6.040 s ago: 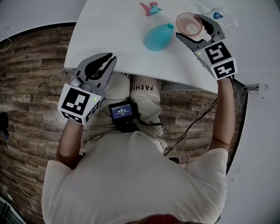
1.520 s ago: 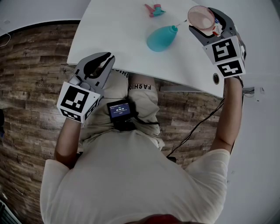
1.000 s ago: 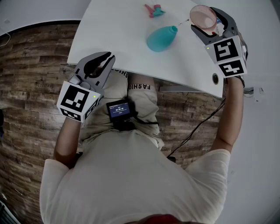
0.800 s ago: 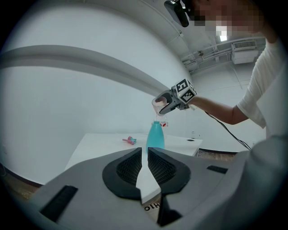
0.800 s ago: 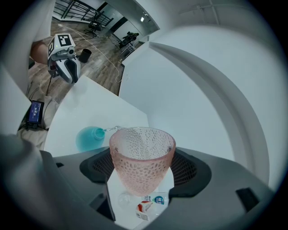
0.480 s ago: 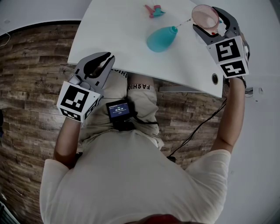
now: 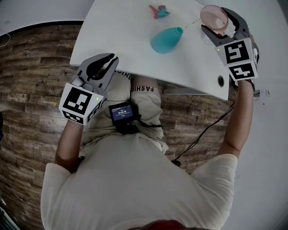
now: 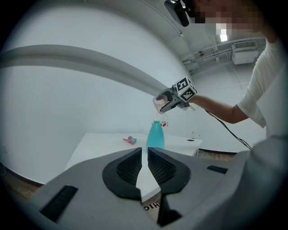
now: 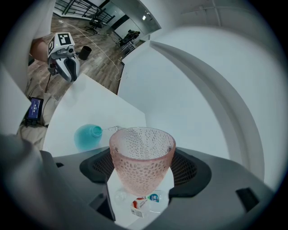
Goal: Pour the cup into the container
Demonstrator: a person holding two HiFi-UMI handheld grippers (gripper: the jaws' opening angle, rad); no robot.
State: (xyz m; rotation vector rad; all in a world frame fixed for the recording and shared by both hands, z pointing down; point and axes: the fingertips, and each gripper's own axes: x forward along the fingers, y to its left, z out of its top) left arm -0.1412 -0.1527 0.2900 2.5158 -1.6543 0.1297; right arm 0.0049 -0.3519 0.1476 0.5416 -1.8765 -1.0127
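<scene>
White counter fills the top of the head view, with wood-plank floor below and left of it. The teal bottle stands upright in the upper middle of that view. A small pink-and-teal object lies near the top edge beyond it, well clear.

My right claw, in the upper right corner, pinches the pink dimpled cup around its body and holds it tipped toward the bottle. A thin stream arcs from the rim to the bottle's mouth, so I judge the pour to be under way. I can't tell how much is left in the cup.

My left claw hangs off the counter's near edge at centre left, its pads drawn together to a sliver, with nothing between them.

Next I'd keep the rim lined up over that narrow neck and tip further only gradually. A wobble would put the liquid on the counter.
</scene>
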